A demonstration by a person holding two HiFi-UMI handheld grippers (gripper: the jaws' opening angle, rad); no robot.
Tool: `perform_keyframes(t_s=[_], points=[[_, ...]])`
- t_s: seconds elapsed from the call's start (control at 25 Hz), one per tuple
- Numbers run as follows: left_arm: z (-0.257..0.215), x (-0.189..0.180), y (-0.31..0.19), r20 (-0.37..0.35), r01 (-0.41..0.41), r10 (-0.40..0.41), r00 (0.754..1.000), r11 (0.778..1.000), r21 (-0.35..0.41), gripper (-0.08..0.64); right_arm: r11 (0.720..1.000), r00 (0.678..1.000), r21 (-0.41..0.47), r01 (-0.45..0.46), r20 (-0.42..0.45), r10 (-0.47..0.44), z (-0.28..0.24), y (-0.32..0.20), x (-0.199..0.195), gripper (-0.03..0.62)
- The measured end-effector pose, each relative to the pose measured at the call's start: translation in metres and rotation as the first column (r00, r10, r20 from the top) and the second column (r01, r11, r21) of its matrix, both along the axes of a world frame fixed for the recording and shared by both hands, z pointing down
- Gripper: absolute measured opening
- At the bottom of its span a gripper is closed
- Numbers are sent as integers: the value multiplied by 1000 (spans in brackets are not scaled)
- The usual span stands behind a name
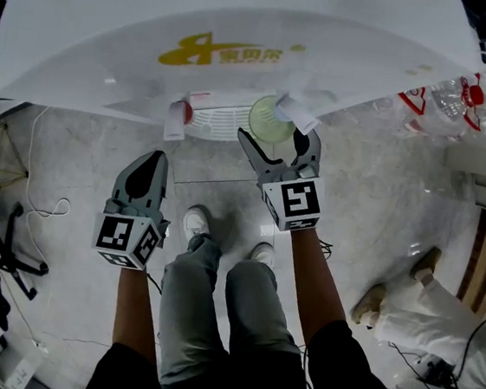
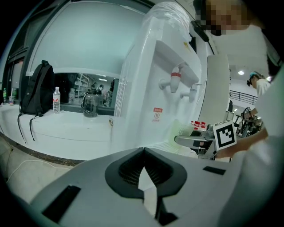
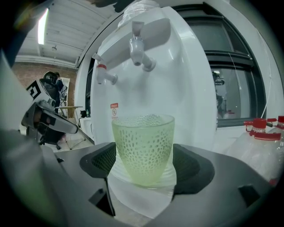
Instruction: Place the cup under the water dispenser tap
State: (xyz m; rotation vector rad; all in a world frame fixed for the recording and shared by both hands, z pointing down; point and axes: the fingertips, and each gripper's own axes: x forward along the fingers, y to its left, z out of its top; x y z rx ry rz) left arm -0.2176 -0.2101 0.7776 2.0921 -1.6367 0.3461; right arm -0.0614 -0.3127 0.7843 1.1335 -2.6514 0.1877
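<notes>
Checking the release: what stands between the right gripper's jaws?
Only the green cup, standing on the drip tray; the right gripper is open around it, per right gripper view.

Pale green dimpled cup (image 3: pixel 143 148), white dispenser (image 3: pixel 191 88)

The jaws of the right gripper (image 1: pixel 273 138) flank the green cup (image 1: pixel 270 116) (on the drip tray (image 1: pixel 219 122)) under the water dispenser (image 1: pixel 241 58).

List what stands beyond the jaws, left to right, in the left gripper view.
Black fabric backpack → clear plastic water bottle → clear glass jug → tall white water dispenser
</notes>
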Motion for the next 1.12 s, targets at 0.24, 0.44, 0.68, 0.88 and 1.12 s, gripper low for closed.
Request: perform_keyframes(t_s=[0.24, 0.44, 0.68, 0.88, 1.12], points=[[-4, 2, 2, 0, 5, -5, 1000, 1000, -6, 9, 997, 1000, -74, -22, -5, 21, -3, 11, 13, 397], [-9, 12, 7, -5, 3, -3, 1000, 1000, -14, 9, 994, 998, -93, -55, 37, 58, -12, 16, 30, 397], [-27, 25, 15, -10, -3, 3, 1000, 1000, -17, 9, 994, 999, -100, -51, 11, 52, -25, 36, 48, 368], [-52, 34, 22, -17, -3, 3, 1000, 1000, -11, 9, 994, 996, -76, -82, 11, 84, -58, 44, 63, 286], [-91, 44, 29, -23, 2, -2, 1000, 1000, 2, 9, 991, 993, -56, -117, 4, 118, -101, 54, 81, 190]])
